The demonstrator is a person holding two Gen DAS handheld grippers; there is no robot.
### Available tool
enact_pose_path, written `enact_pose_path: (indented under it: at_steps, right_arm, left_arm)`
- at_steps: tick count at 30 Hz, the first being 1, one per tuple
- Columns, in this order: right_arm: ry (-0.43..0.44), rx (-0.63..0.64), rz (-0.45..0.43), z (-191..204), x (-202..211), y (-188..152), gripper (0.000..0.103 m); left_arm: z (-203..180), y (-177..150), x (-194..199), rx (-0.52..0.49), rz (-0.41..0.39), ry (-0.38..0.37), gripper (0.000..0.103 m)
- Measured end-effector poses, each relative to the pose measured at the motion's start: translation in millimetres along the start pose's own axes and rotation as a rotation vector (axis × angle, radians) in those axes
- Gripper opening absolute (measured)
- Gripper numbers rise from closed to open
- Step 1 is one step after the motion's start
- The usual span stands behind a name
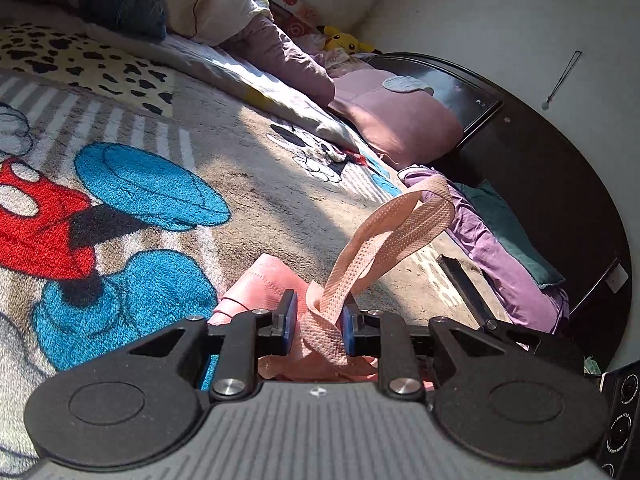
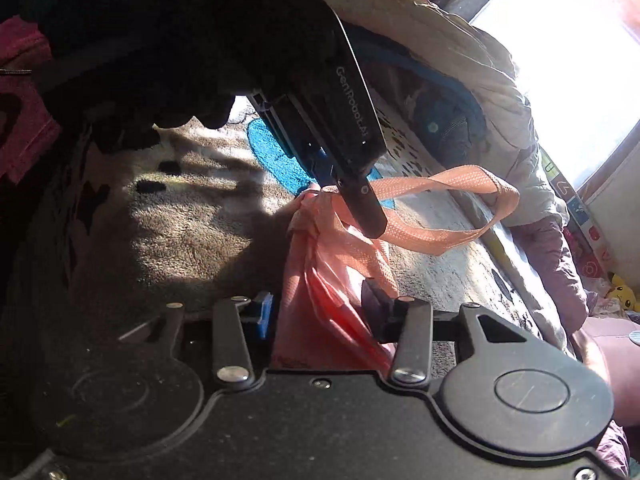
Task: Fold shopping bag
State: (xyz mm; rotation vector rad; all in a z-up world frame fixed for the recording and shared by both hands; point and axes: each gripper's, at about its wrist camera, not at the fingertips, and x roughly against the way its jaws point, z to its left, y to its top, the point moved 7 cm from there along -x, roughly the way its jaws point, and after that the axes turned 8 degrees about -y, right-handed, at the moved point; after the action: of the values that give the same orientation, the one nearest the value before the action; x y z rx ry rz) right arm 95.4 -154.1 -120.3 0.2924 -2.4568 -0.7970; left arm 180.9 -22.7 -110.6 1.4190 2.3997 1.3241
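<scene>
The pink shopping bag (image 1: pixel 264 284) lies bunched on a cartoon-print blanket (image 1: pixel 248 184). In the left wrist view my left gripper (image 1: pixel 319 324) is shut on the gathered top of the bag, where the woven handle (image 1: pixel 400 232) starts. The handle loop stands up and away from the pads. In the right wrist view the left gripper (image 2: pixel 362 204) comes down from above onto the bag's knot-like top (image 2: pixel 316 200). My right gripper (image 2: pixel 320 314) holds the lower body of the bag (image 2: pixel 316 280), with both pads against the fabric.
A dark-gloved hand (image 2: pixel 180 60) holds the left gripper. Pillows and quilts (image 1: pixel 400 120) pile up along the far side. A purple cloth (image 1: pixel 504 256) lies by the dark headboard (image 1: pixel 560 184). A yellow plush toy (image 1: pixel 344 40) sits in the corner.
</scene>
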Motion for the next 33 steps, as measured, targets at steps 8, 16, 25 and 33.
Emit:
enact_pose_path:
  at_steps: [8,16,25,33]
  right_arm:
    - [-0.153,0.39,-0.135,27,11,7,0.046]
    - [-0.118,0.465,-0.141,25,5,11,0.032]
    - [-0.008,-0.14,-0.036,-25,0,15,0.027]
    - [-0.001,-0.214,-0.037,-27,-5,15,0.028]
  left_arm:
    - [7,4,-6,0.05,-0.017,-0.033,0.022]
    - [10,5,-5,0.089,-0.031,-0.047,0.022]
    - [-13,8,-12,0.001,-0.049,-0.157,0.023]
    - [-35,32,-26,-0.255,-0.1,0.021,0.023]
